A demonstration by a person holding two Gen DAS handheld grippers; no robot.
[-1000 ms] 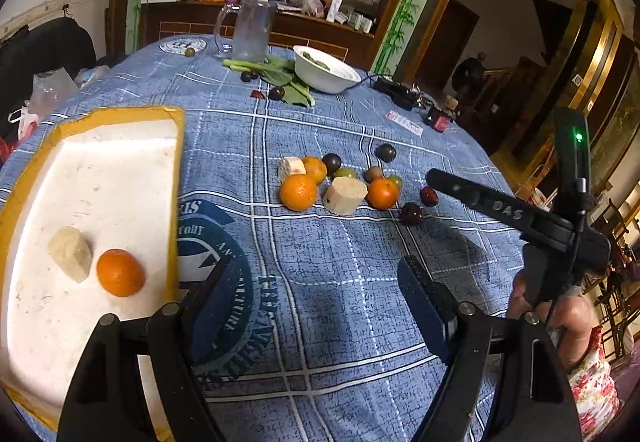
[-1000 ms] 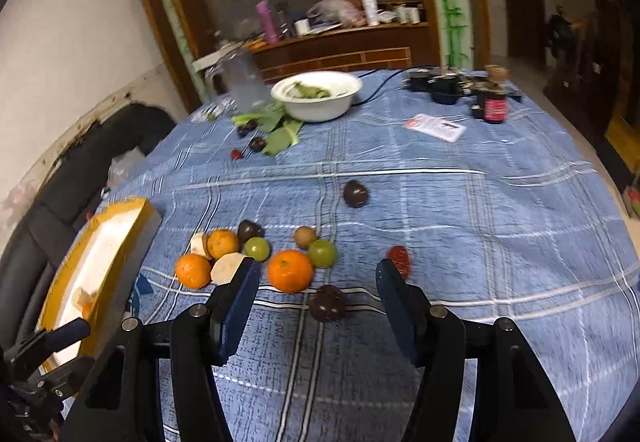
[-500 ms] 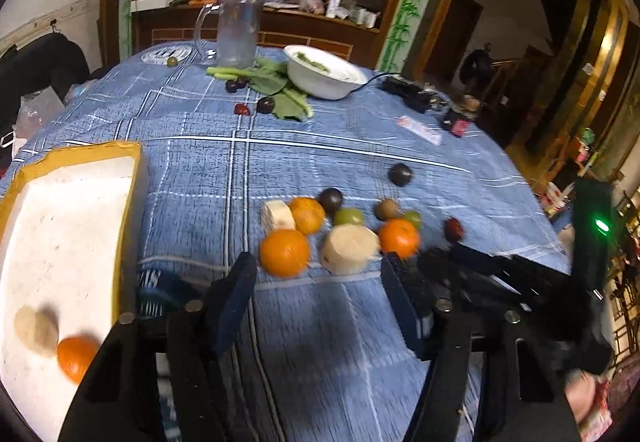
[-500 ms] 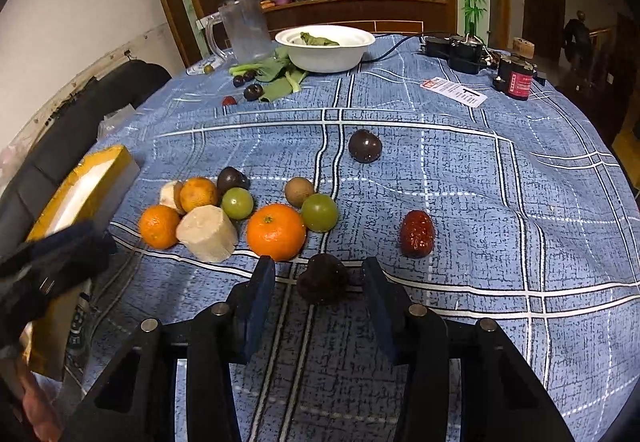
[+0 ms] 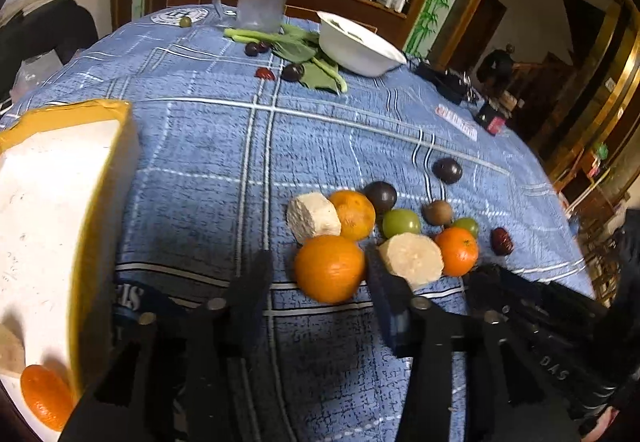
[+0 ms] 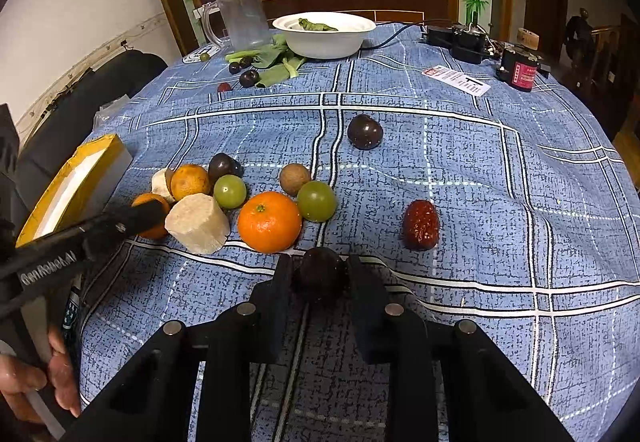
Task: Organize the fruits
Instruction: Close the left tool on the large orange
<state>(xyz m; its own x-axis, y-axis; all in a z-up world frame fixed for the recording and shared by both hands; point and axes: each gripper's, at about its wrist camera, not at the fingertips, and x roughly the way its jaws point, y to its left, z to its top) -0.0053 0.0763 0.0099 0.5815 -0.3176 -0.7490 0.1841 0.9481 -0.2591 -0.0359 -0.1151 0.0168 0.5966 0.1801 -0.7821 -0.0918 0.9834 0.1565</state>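
A cluster of fruit lies on the blue checked tablecloth: oranges, green grapes, dark plums, a kiwi, pale banana pieces and a red date [image 6: 420,225]. My right gripper [image 6: 319,274] is shut on a dark plum [image 6: 319,271] at the cluster's near edge. My left gripper [image 5: 318,276] is open, its jaws on either side of the nearest orange [image 5: 329,268], with a banana piece [image 5: 412,260] beside the right finger. The yellow-rimmed white tray [image 5: 102,178] at the left holds an orange [image 5: 44,396] and a banana piece [image 5: 10,352].
A white bowl [image 6: 324,34], a clear jug [image 6: 240,18], leafy greens [image 6: 272,62] and more small fruits stand at the far side. A power strip [image 6: 456,38], a card [image 6: 456,80] and a small jar [image 6: 520,70] lie at the far right. A dark chair [image 6: 96,90] is to the left.
My left gripper moved from over the tray rightward and down around the nearest orange. My right gripper advanced and closed on the dark plum.
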